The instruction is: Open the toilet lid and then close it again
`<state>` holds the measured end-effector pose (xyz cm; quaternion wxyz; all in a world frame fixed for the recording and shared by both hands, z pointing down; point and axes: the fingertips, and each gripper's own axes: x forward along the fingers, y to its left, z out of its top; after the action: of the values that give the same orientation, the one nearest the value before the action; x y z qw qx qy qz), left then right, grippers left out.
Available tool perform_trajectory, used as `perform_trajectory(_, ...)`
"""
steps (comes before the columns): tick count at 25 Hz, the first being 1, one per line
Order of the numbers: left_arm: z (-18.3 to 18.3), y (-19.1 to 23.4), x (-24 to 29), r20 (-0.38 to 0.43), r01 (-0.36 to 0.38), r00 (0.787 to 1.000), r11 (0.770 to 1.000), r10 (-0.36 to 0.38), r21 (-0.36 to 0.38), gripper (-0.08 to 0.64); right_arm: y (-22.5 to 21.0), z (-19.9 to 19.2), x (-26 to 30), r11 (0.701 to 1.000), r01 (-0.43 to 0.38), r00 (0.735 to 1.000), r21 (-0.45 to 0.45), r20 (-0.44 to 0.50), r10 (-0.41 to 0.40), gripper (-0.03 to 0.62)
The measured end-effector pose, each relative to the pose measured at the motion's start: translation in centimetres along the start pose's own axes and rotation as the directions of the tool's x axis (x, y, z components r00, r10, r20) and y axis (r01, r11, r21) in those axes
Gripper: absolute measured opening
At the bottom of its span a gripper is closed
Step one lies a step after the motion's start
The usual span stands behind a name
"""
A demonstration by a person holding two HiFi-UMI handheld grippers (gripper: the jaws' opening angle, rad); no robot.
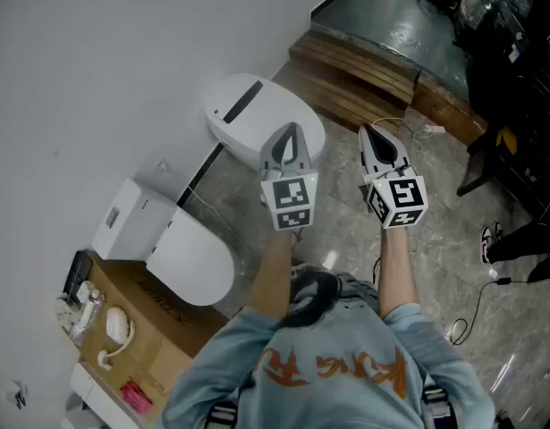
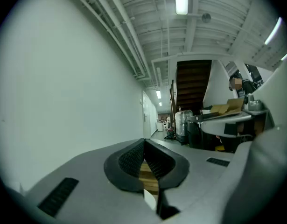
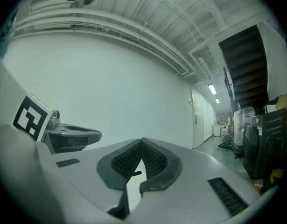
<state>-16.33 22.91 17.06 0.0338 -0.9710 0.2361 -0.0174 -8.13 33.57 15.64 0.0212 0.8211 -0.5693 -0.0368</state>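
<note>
Speckled floor [image 1: 449,208] carries toilet [image 1: 257,119] beside white wall [image 1: 96,61].

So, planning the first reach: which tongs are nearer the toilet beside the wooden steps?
Left. The left tongs overlap the toilet at its near edge; the right tongs are off to its right, over floor.

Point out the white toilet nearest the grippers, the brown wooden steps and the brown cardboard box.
white toilet [image 1: 279,110]: head view, on its closed lid.
brown wooden steps [image 1: 355,74]: head view, on a tread.
brown cardboard box [image 1: 158,329]: head view, on its top face.
</note>
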Motion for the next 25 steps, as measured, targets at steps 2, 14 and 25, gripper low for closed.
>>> perform_trajectory(2,-0.3,-0.3,0.1,-0.006,-0.022,1.0,1.0,0.022,0.001,0.026,-0.8,-0.6,0.2,1.0,0.0,1.0,0.019,0.002,0.0,0.012)
perform_trajectory(14,-8.0,8.7,6.9,-0.139,-0.19,0.973,0.982,0.185,-0.024,0.026,-3.4,-7.3,10.1,0.992,-0.021,0.998,0.122,-0.06,0.028,0.012)
perform_trajectory(25,-17.4,16.0,25.1,-0.318,-0.136,0.94,0.991,0.126,-0.009,0.026,-6.8,-16.2,32.2,0.989,-0.074,0.961,0.131,-0.255,0.105,0.013)
